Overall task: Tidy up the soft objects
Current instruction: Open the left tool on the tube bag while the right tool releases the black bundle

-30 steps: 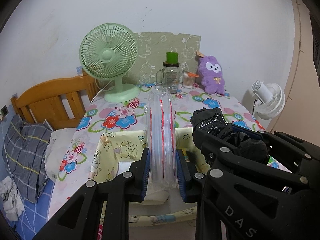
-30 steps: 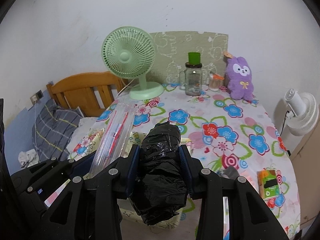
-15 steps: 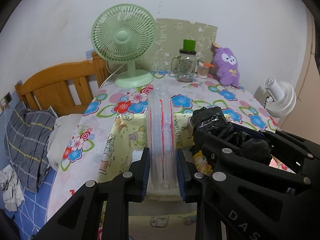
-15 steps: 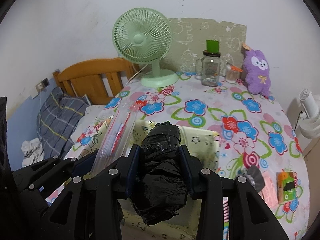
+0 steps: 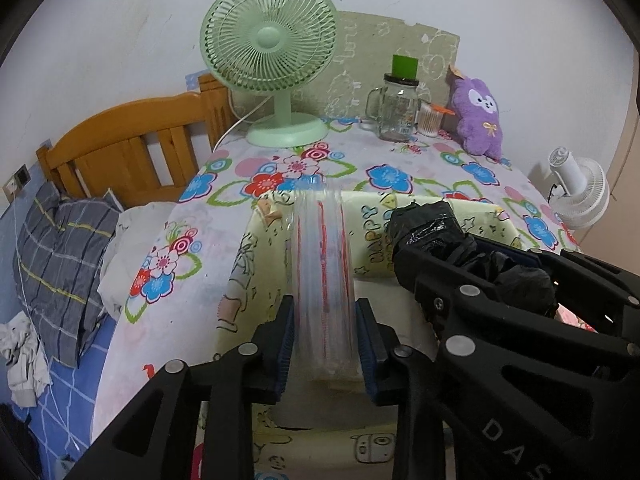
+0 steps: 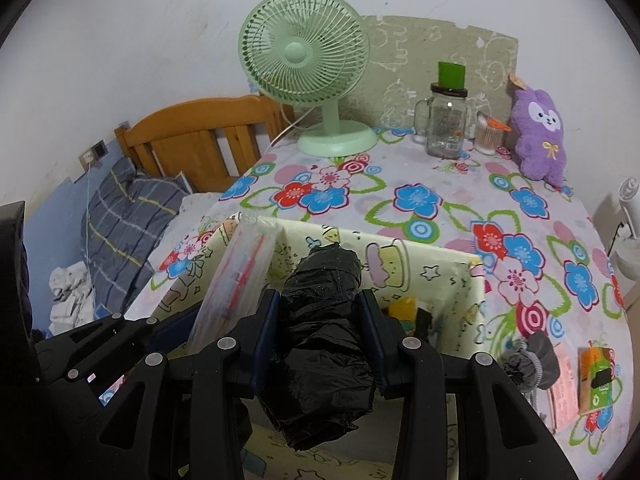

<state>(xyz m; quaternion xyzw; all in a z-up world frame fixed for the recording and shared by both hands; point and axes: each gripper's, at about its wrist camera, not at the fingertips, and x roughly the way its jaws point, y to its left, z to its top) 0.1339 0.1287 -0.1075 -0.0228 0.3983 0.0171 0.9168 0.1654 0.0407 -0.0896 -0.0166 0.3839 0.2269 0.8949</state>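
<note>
Over the pale-yellow cartoon-print fabric storage box (image 5: 256,264), the left gripper (image 5: 323,344) is opening around a clear stack of red-striped plastic bags (image 5: 323,280), apparently just freed. The right gripper (image 6: 320,340) clamps a crumpled black plastic bag bundle (image 6: 324,320). Advice: lower both well inside the walls before full release. Small items already crowd the box floor; green desk fan (image 6: 306,54) and purple plush rabbit (image 6: 540,136) stand well apart.

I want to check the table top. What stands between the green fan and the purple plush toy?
A glass jar with a green top, then a small cup of sticks beside the plush. The fan stands left; the right wrist view shows this.
</note>
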